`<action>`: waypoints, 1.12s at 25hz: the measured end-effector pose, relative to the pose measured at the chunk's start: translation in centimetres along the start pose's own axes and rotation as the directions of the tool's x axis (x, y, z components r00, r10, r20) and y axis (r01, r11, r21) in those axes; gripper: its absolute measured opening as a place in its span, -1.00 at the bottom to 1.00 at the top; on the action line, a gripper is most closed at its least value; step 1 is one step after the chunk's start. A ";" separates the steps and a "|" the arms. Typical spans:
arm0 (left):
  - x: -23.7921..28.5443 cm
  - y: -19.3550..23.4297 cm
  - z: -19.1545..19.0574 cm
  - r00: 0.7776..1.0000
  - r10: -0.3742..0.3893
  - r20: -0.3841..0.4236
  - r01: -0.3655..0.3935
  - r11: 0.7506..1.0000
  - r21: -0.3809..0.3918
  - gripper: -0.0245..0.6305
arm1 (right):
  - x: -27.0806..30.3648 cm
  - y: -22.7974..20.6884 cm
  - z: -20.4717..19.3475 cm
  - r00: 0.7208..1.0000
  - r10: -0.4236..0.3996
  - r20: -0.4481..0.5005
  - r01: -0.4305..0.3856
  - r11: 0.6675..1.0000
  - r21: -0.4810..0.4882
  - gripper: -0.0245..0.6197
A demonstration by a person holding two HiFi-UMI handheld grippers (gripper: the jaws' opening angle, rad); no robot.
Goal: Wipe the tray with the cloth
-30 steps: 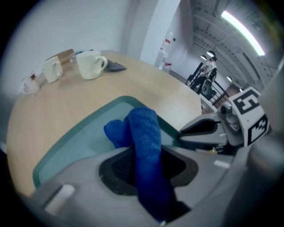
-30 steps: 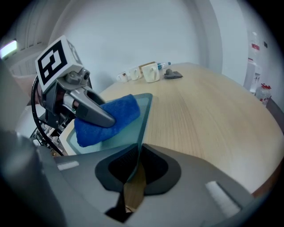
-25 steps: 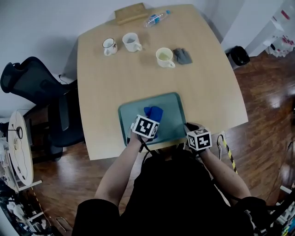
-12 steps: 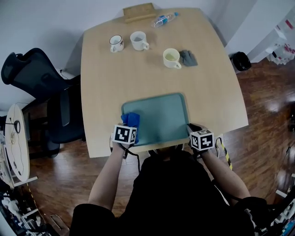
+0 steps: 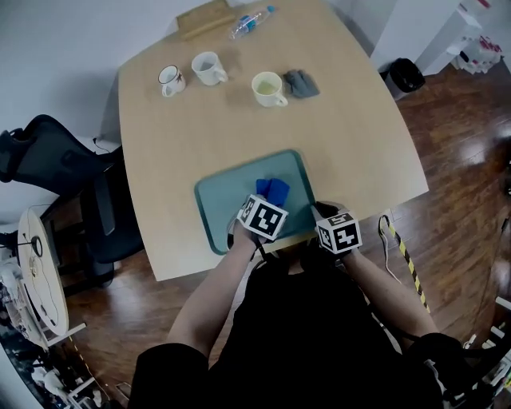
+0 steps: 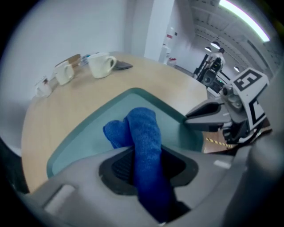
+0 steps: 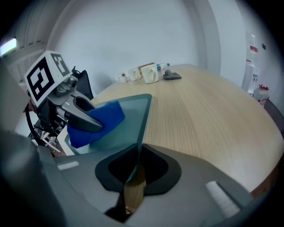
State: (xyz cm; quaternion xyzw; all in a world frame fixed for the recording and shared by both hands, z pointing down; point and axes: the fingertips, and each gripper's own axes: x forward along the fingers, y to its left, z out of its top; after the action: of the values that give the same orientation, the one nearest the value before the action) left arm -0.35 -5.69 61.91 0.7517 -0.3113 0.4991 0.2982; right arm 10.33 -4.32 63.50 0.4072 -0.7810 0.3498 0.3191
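A teal tray [image 5: 227,204] lies on the wooden table by its near edge. A blue cloth [image 5: 271,190] rests on the tray's middle-right part, and my left gripper [image 5: 269,201] is shut on it, pointing steeply down. In the left gripper view the cloth [image 6: 143,137] bulges out between the jaws onto the tray [image 6: 84,133]. My right gripper [image 5: 317,214] is shut on the tray's near right rim [image 7: 143,119], which runs thin between its jaws. The right gripper view also shows the cloth [image 7: 104,116] under the left gripper [image 7: 88,120].
At the table's far end stand three mugs [image 5: 169,78] [image 5: 207,67] [image 5: 267,88], a grey rag [image 5: 301,82], a water bottle [image 5: 249,20] and a wooden block [image 5: 204,17]. A black office chair [image 5: 56,160] stands left of the table. A dark bin [image 5: 406,76] sits on the floor at right.
The left gripper swept the cloth to the tray's left end, then back right to the middle-right part. The right gripper kept its hold on the tray's corner.
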 end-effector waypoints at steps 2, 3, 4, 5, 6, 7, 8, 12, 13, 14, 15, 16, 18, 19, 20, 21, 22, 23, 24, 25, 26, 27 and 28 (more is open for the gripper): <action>1.0 -2.7 1.7 0.999 -0.031 -0.012 0.032 0.996 0.087 -0.49 | 0.0 0.1 -0.1 1.000 0.007 0.000 -0.007 1.000 -0.007 -0.81; 1.5 -3.8 2.3 0.999 -0.041 -0.020 0.043 0.991 0.129 -0.49 | 0.0 0.1 -0.2 1.000 0.011 -0.001 -0.011 1.000 -0.010 -0.81; 1.8 -4.7 2.8 0.998 -0.048 -0.029 0.052 0.985 0.164 -0.49 | 0.0 0.2 -0.3 1.000 0.015 -0.001 -0.015 1.000 -0.012 -0.81; 2.1 -5.4 3.2 0.998 -0.053 -0.039 0.060 0.980 0.190 -0.49 | -0.1 0.1 -0.3 1.000 0.018 -0.002 -0.018 1.000 -0.013 -0.81; 2.2 -5.9 3.5 0.997 -0.058 -0.048 0.066 0.976 0.209 -0.49 | -0.1 0.1 -0.3 1.000 0.020 -0.002 -0.020 1.000 -0.014 -0.81; 2.4 -6.2 3.7 0.997 -0.062 -0.055 0.072 0.972 0.222 -0.49 | -0.2 0.0 -0.3 1.000 0.022 -0.002 -0.022 1.000 -0.013 -0.81; 2.4 -6.5 3.8 0.996 -0.067 -0.058 0.079 0.970 0.231 -0.49 | -0.3 -0.1 -0.4 1.000 0.023 -0.002 -0.023 1.000 -0.012 -0.81; 1.8 -6.1 3.4 0.994 -0.103 -0.035 0.108 0.971 0.212 -0.49 | -0.3 -0.3 -0.4 1.000 0.028 -0.009 -0.028 1.000 -0.006 -0.81; 1.4 -5.7 2.8 0.994 -0.107 -0.029 0.111 0.975 0.192 -0.49 | -0.3 -0.3 -0.4 0.999 0.030 -0.012 -0.030 1.000 -0.005 -0.81; 1.0 -5.0 1.9 0.994 -0.105 -0.024 0.108 0.980 0.170 -0.49 | -0.2 -0.4 -0.4 0.999 0.031 -0.014 -0.031 1.000 -0.005 -0.81; 0.5 -4.2 0.7 0.995 -0.098 -0.020 0.100 0.984 0.146 -0.49 | -0.2 -0.4 -0.4 0.999 0.031 -0.016 -0.032 0.999 -0.005 -0.81; 0.0 -3.2 -0.6 0.996 -0.087 -0.016 0.089 0.989 0.117 -0.49 | -0.3 -0.4 -0.5 0.999 0.031 -0.016 -0.031 1.000 -0.006 -0.81; -1.3 -0.7 -3.5 0.998 -0.060 -0.008 0.060 0.997 0.041 -0.49 | -0.3 -0.5 -0.6 0.999 0.028 -0.018 -0.028 1.000 -0.008 -0.81; -2.0 0.8 -5.0 0.999 -0.042 -0.006 0.042 0.999 -0.004 -0.49 | -0.3 -0.6 -0.7 0.999 0.027 -0.020 -0.027 1.000 -0.008 -0.81; -2.7 2.4 -6.6 1.000 -0.022 -0.006 0.021 0.998 -0.051 -0.49 | -0.3 -0.6 -0.6 0.999 0.027 -0.022 -0.027 1.000 -0.007 -0.81; -3.5 3.8 -7.9 1.000 -0.009 -0.005 0.008 0.995 -0.101 -0.49 | -0.3 -0.7 -0.5 0.999 0.027 -0.024 -0.027 1.000 -0.005 -0.81; -4.2 4.8 -9.1 1.000 -0.009 0.002 0.009 0.988 -0.152 -0.49 | -0.3 -0.7 -0.5 0.999 0.027 -0.027 -0.027 1.000 -0.003 -0.81; -4.8 5.7 -10.2 1.000 -0.011 0.009 0.013 0.980 -0.200 -0.49 | -0.3 -0.6 -0.5 0.999 0.025 -0.030 -0.026 1.000 -0.001 -0.81; -5.3 6.6 -11.1 1.000 -0.006 0.015 0.009 0.971 -0.241 -0.49 | -0.3 -0.6 -0.4 0.999 0.023 -0.032 -0.023 1.000 0.000 -0.81; -5.7 7.5 -12.0 1.000 0.003 0.021 0.003 0.961 -0.275 -0.49 | -0.3 -0.6 -0.4 0.999 0.021 -0.035 -0.021 1.000 0.001 -0.81; -6.1 8.3 -12.6 0.999 0.011 0.030 -0.002 0.952 -0.307 -0.49 | -0.2 -0.5 -0.4 0.999 0.020 -0.038 -0.019 1.000 0.001 -0.81; -6.4 8.9 -13.0 0.999 0.015 0.042 0.000 0.942 -0.335 -0.49 | -0.2 -0.4 -0.4 0.999 0.018 -0.040 -0.018 1.000 0.001 -0.81; -6.5 9.2 -13.2 0.998 0.015 0.055 0.006 0.933 -0.359 -0.49 | -0.1 -0.3 -0.3 0.999 0.017 -0.042 -0.017 1.000 0.000 -0.81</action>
State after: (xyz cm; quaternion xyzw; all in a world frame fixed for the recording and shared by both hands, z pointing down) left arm -16.86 -0.39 61.34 0.6979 -0.4072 0.4127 0.4205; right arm 10.71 -4.15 63.67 0.3932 -0.7776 0.3608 0.3326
